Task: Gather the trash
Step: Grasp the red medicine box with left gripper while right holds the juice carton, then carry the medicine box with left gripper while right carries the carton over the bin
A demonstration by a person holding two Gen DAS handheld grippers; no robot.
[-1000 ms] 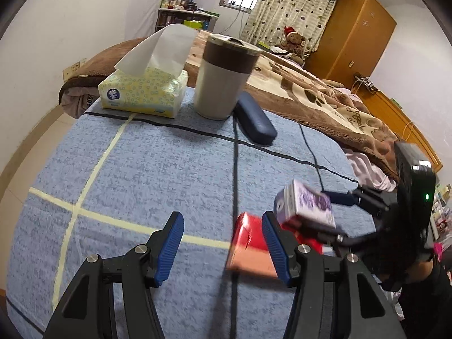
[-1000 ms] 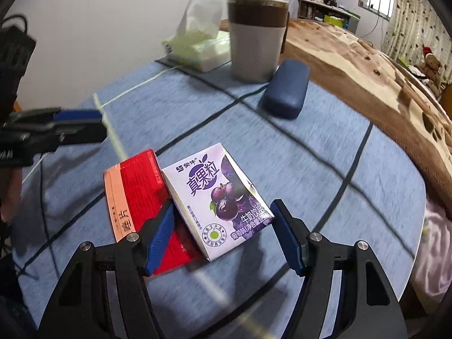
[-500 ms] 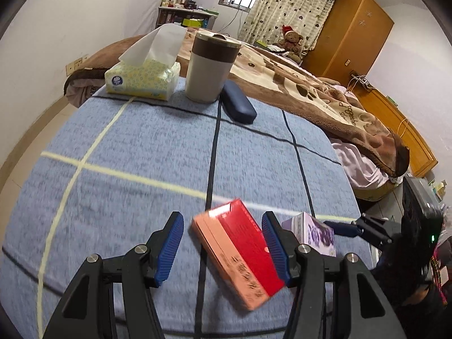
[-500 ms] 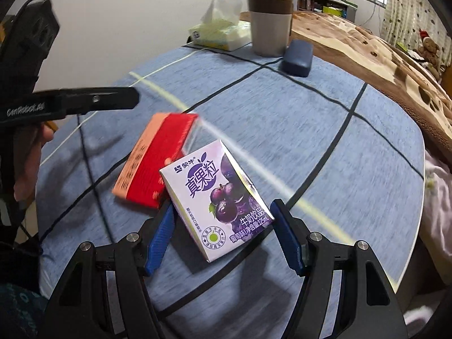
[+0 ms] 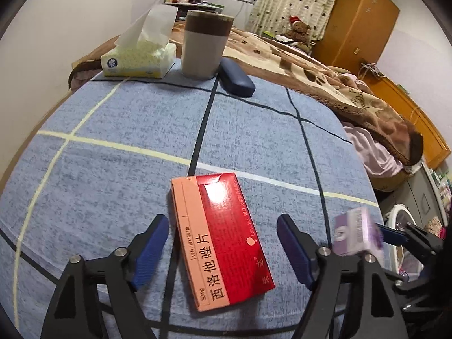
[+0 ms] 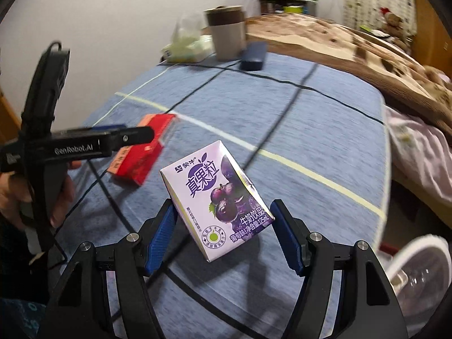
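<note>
Looking down the left wrist view first: the left gripper has its fingers spread, and the jaws have just been opening. The red box lies flat on the blue cloth between them, lower centre of frame, touching neither pad as far as I can see. So it sits loose, not gripped. At the right edge, blurred, the purple carton hangs in the other gripper, off past the cloth's edge. Upper left: tissue box, cup and dark case, grouped at the far end of the cloth.

Right wrist view: the right gripper pinches the purple carton between both pads, tilted, lifted clear of the cloth. Centre-low in frame. The red box shows mid-left, on the cloth under the left gripper's finger. A white round rim sits lower right, off the table; possibly a bin, cannot tell.

Progress, as judged: carton is picked up but not yet dropped anywhere. Red box is uncollected on the cloth. No trash seen deposited. Left to do: deposit carton, grasp and deposit box. Whether cup, case or tissues count as trash is unclear.
</note>
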